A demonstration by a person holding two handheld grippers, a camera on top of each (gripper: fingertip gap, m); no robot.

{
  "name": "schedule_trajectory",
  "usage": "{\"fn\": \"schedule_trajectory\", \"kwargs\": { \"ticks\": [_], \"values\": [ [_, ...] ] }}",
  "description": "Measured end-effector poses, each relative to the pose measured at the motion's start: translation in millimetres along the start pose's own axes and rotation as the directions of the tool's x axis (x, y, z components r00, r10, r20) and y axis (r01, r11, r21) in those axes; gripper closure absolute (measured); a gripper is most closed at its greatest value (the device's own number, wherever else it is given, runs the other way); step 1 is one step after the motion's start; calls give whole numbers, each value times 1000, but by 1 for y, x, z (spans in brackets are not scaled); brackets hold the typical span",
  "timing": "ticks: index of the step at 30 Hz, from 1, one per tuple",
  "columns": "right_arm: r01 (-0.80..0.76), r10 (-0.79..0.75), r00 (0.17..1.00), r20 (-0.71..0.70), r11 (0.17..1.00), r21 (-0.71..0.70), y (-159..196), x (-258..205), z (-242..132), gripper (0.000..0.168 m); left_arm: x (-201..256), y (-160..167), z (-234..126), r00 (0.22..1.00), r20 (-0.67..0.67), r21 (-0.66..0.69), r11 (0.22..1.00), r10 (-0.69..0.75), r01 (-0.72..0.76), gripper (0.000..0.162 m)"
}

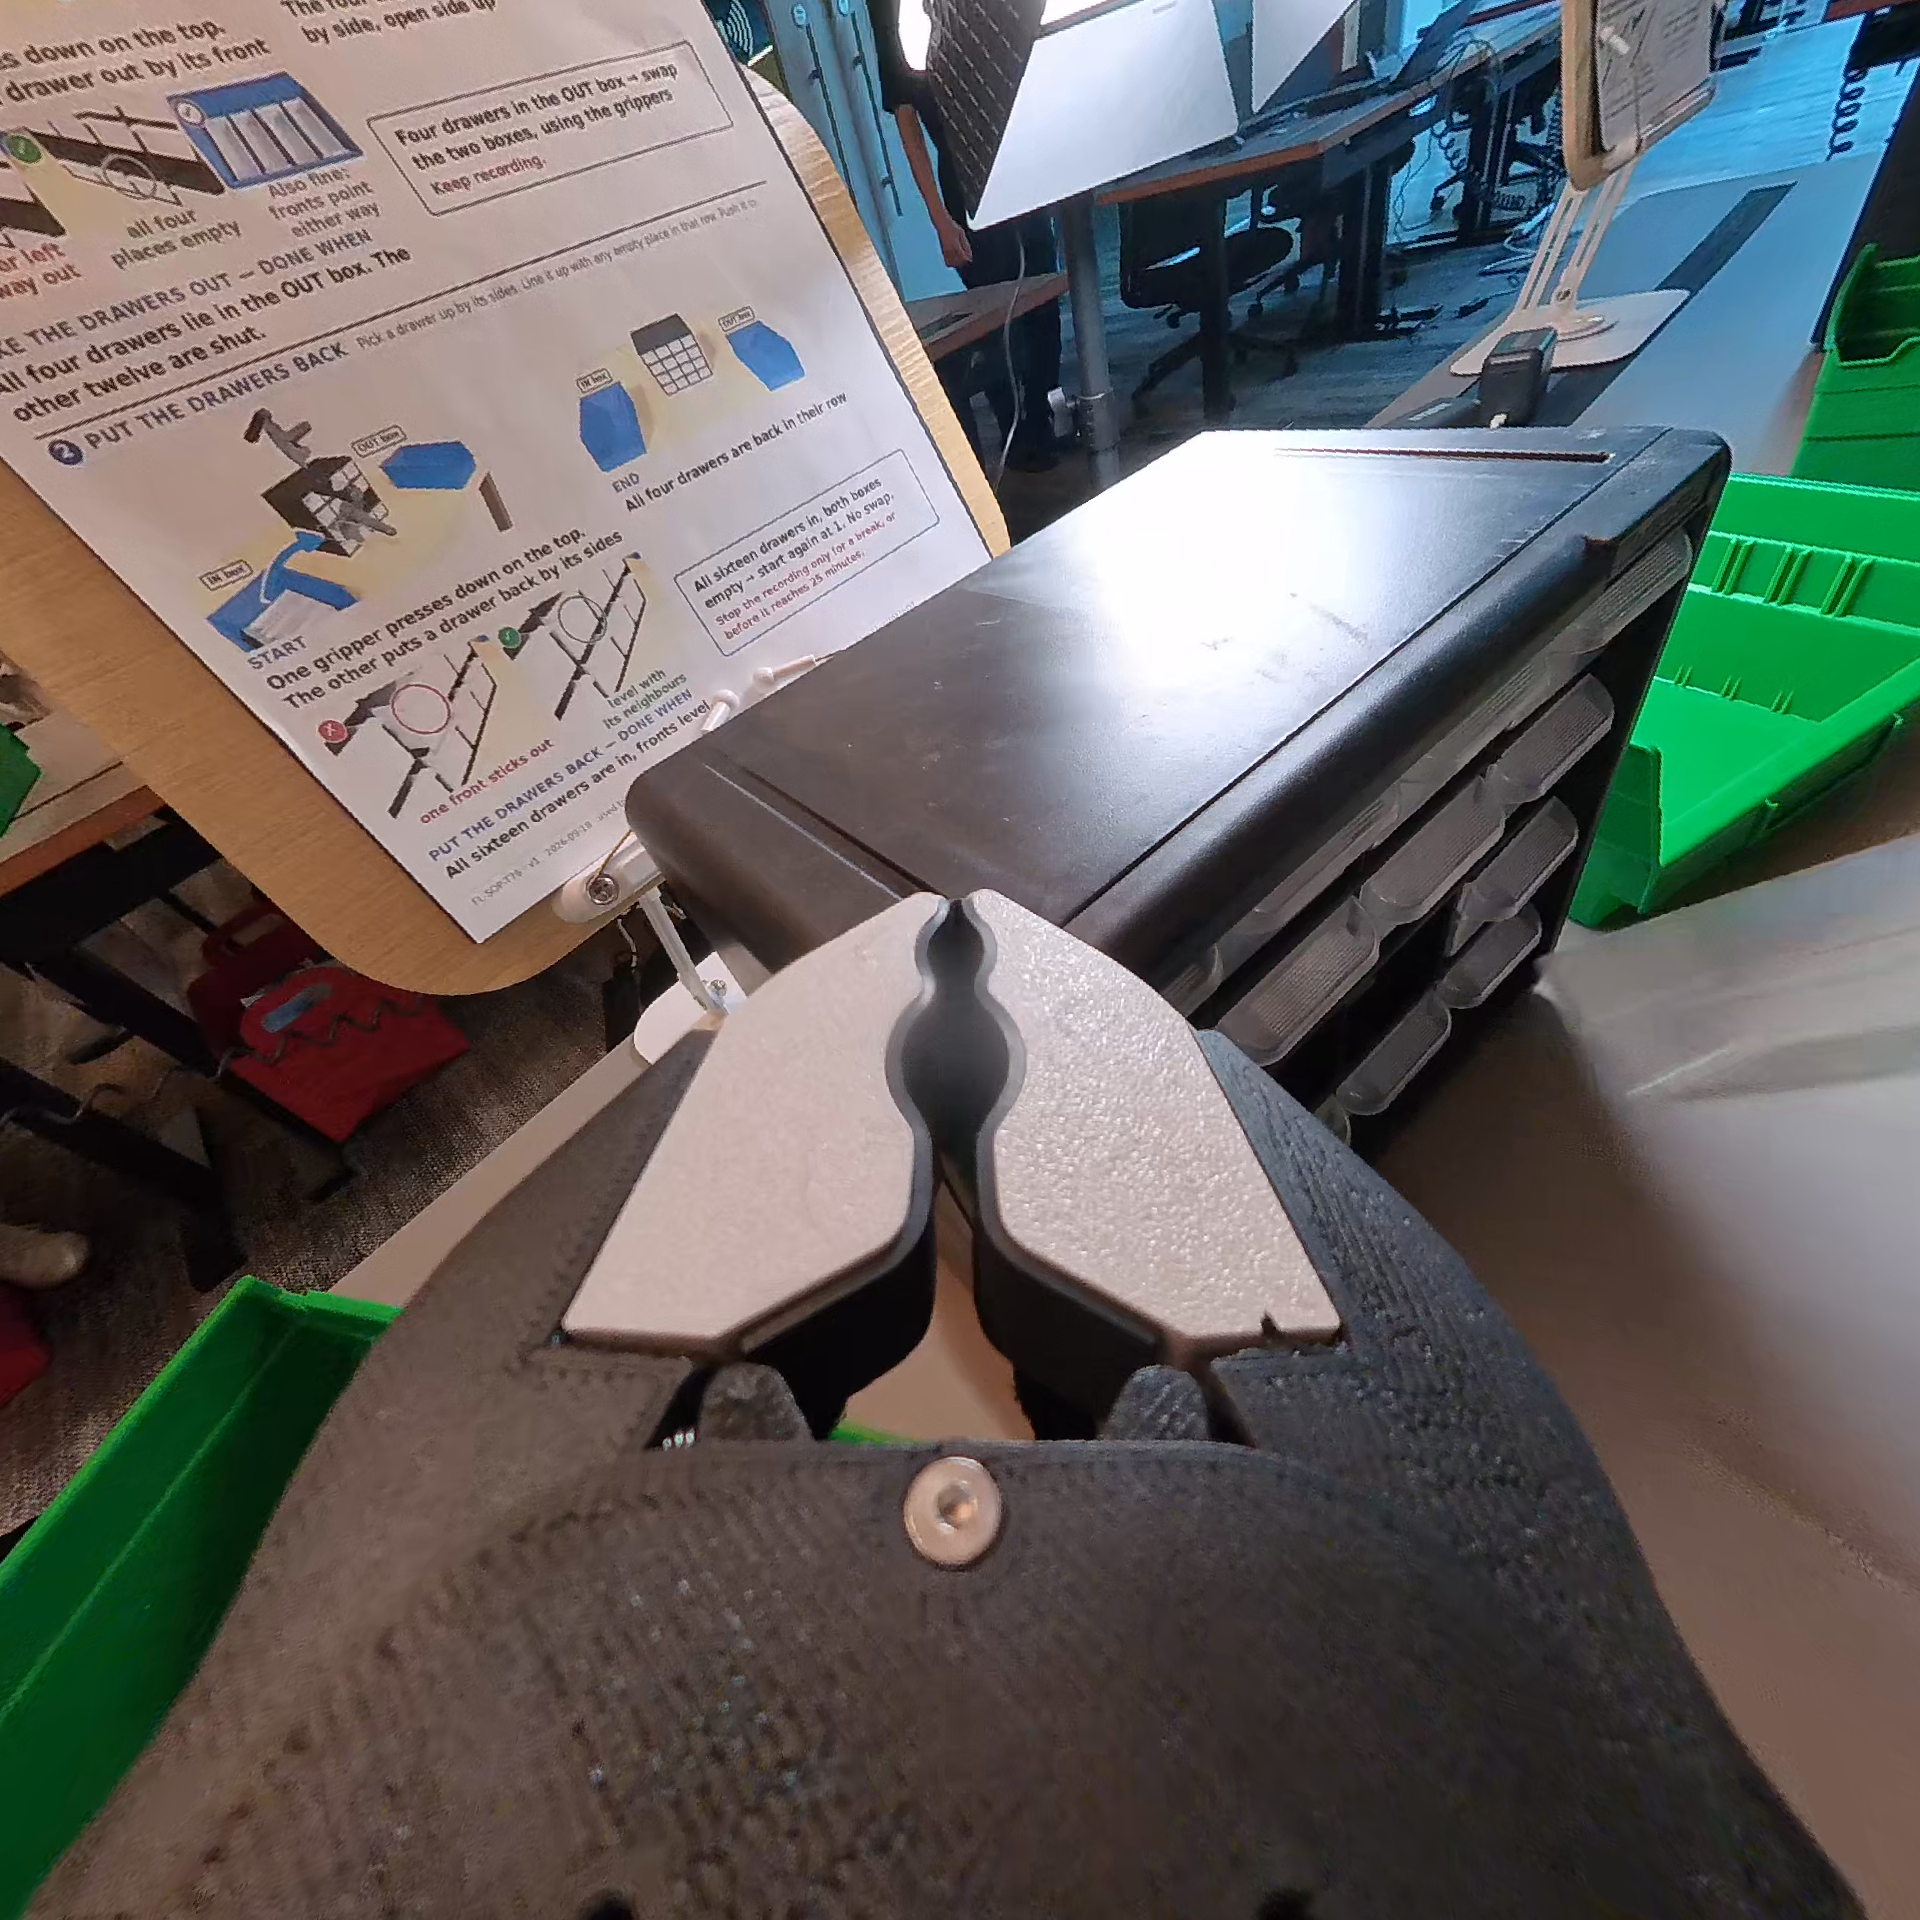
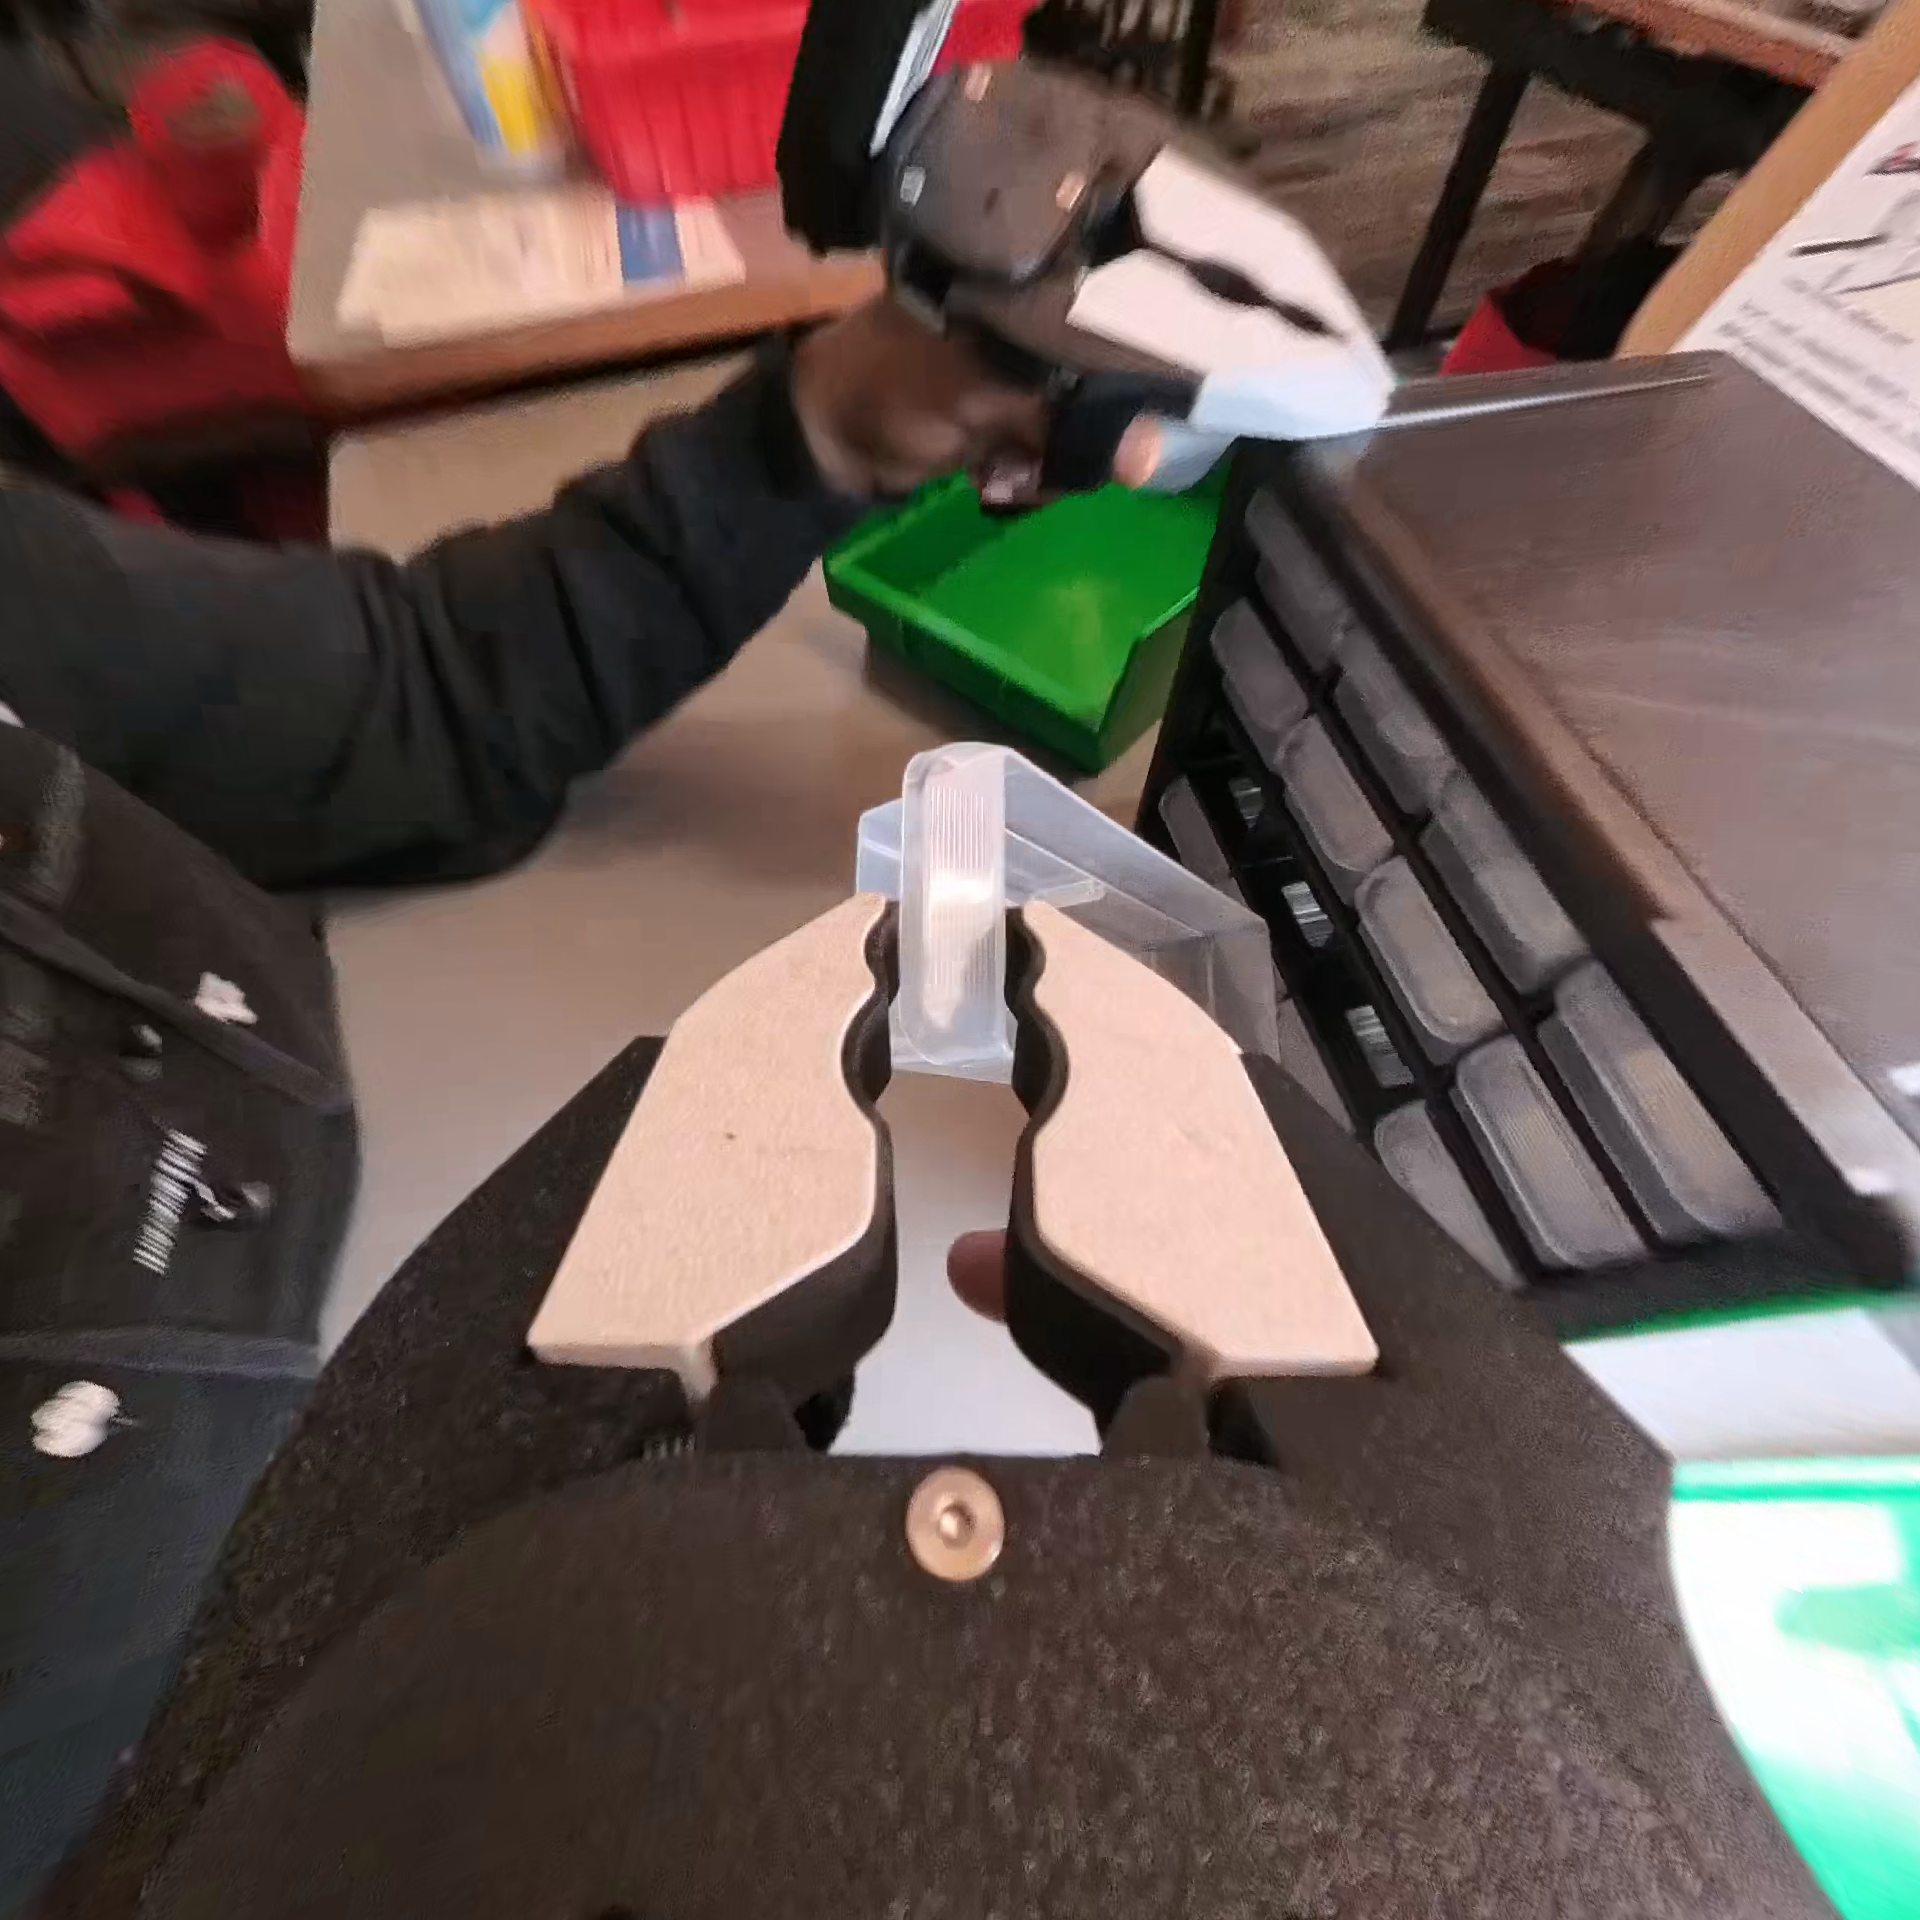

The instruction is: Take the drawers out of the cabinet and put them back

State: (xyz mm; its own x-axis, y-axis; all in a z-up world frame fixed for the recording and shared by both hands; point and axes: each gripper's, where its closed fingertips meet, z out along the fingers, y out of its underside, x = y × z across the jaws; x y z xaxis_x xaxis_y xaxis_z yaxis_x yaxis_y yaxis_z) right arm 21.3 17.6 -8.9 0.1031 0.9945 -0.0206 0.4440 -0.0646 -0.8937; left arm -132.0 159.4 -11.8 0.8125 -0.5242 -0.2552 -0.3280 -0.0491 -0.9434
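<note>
The right tool [image 2: 951,935] grips a clear drawer [image 2: 956,935] just left of the black cabinet [image 2: 1621,644]. The left tool [image 1: 956,914], fingertips together, rests by the cabinet's top near corner, beside a printed instruction sheet [image 1: 416,364].

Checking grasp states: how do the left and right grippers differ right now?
The left gripper is shut with nothing between its fingers; the right gripper is shut on the clear drawer, clamping its front. The left sits at the top edge of the black cabinet; the right is out in front of the cabinet's drawer face, over the table. Both share the same black body and pale finger plates.
</note>
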Motion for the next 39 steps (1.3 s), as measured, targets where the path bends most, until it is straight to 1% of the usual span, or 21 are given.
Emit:
{"fn": "schedule_trajectory", "kwargs": {
  "ticks": [2,4,7,10,12,15,18,21,27,34,39],
  "values": [
    [-91,92,995,-24,995,48,-11,1,-24,149,0,0,0,1000,-4,1,1000,-4,4,162],
    [-162,167,983,-78,984,69,-15,6,-50,149,0,0,0,1000,-7,3,1000,-6,6,162],
    [-203,205,941,-271,979,34,-3,36,-88,150,0,0,0,1000,-11,4,1000,-10,10,162],
    [-262,201,832,-518,964,-48,26,86,-114,150,0,0,1,1000,-10,6,1000,-13,13,162],
    [-308,174,761,-625,945,-112,53,118,-121,150,0,0,0,1000,-6,5,1000,-10,10,162],
    [-370,119,661,-741,910,-185,93,162,-125,149,0,0,0,1000,1,4,1000,-5,5,162],
    [-420,57,578,-814,876,-237,126,197,-124,150,0,0,0,1000,0,4,1000,-6,6,162],
    [-453,2,526,-850,847,-279,150,220,-116,149,0,0,0,1000,-4,5,1000,-9,9,162],
    [-471,-53,504,-862,820,-326,181,238,-88,150,0,0,0,1000,-6,1,1000,-4,4,162],
    [-420,-107,488,-866,841,-341,192,251,-67,149,0,0,1,1000,-9,-1,1000,-7,7,162],
    [-384,-131,519,-845,847,-367,201,256,-51,149,0,0,1,1000,-9,0,1000,-7,7,162]
  ]
}}
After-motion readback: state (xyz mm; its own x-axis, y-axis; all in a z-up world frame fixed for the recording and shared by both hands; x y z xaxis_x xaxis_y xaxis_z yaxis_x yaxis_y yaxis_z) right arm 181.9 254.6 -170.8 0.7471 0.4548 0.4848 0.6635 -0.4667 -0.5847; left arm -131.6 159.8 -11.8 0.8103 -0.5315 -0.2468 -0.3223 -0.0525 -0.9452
